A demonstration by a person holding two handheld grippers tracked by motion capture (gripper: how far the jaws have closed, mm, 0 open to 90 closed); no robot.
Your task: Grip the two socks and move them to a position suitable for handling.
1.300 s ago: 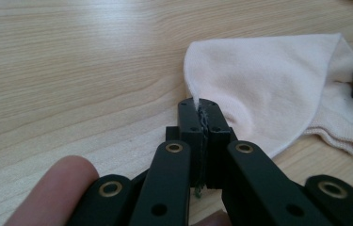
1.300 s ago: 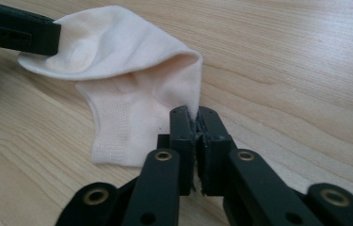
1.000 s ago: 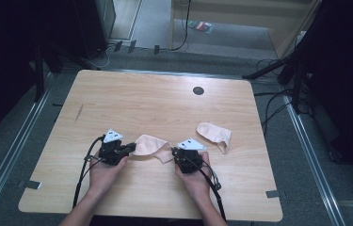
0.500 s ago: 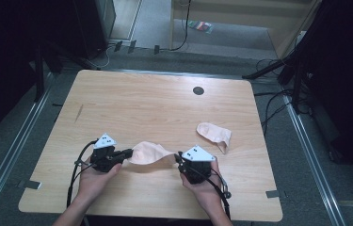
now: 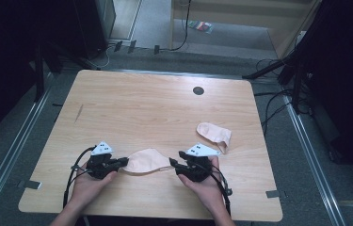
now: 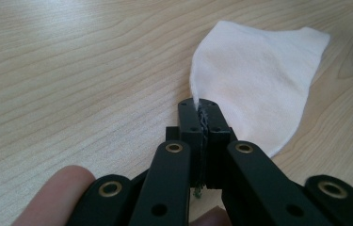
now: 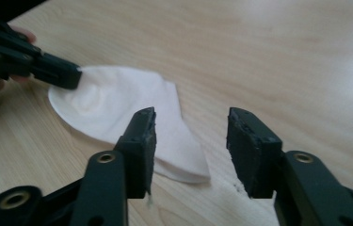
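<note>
Pale sock [image 5: 147, 160] lies flat at the desk's [image 5: 155, 108] 6 o'clock edge, left gripper [image 5: 121, 162] fingers clenched on its end to anchor it, right gripper [image 5: 174, 163] fingers just released, opening

- The high view is looking forward and down from above the person's side, taking in the whole tabletop [image 5: 155, 108] and the floor around it from well back.
- The left gripper view is riding on the left hand-held gripper [image 6: 202, 113], looking low and very close along its jaws at the sock [image 6: 259, 80].
- The right gripper view is riding on the right hand-held gripper [image 7: 190, 129], facing back across the tabletop, close.
- All three views are sharing that sock; the right gripper view is also catching the left hand-held gripper.
</note>
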